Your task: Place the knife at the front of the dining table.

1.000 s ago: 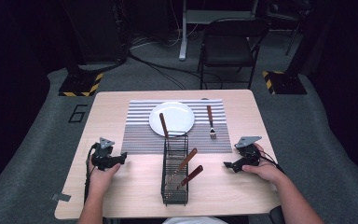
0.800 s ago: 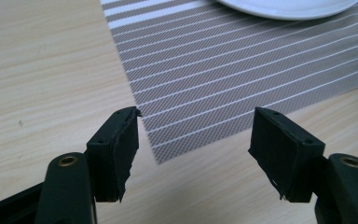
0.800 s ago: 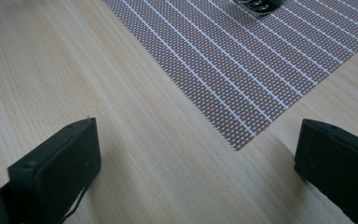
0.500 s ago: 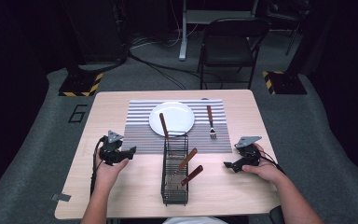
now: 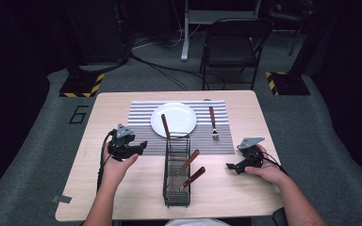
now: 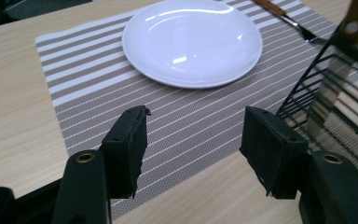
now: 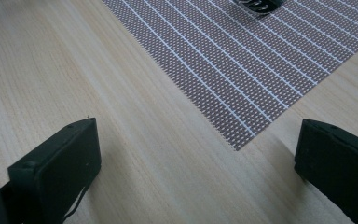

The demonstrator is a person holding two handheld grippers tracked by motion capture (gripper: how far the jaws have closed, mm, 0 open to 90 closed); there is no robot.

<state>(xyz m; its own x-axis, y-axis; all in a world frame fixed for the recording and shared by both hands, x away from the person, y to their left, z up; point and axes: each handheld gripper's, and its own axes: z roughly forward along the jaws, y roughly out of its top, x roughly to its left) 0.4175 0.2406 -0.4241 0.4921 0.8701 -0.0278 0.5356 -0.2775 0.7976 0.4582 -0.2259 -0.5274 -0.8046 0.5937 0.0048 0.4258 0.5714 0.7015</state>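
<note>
A black wire cutlery rack (image 5: 176, 172) stands at the table's front middle, holding three wooden-handled utensils (image 5: 188, 162). One of them, a knife (image 6: 340, 56), leans at its far end. A white plate (image 5: 173, 118) lies on a striped placemat (image 5: 143, 113), with a wooden-handled fork (image 5: 212, 122) to its right. My left gripper (image 5: 140, 147) is open just left of the rack, over the placemat's near edge (image 6: 186, 135). My right gripper (image 5: 230, 166) rests open on the table right of the rack, near the placemat's corner (image 7: 242, 135).
The wooden table (image 5: 99, 113) has bare room at both sides of the placemat. A folding chair (image 5: 231, 47) stands beyond the far edge. Cables and yellow-black marked stand bases (image 5: 80, 87) lie on the grey floor.
My left gripper has moved forward and to the right, up to the placemat's near edge beside the rack. The right gripper has stayed in place.
</note>
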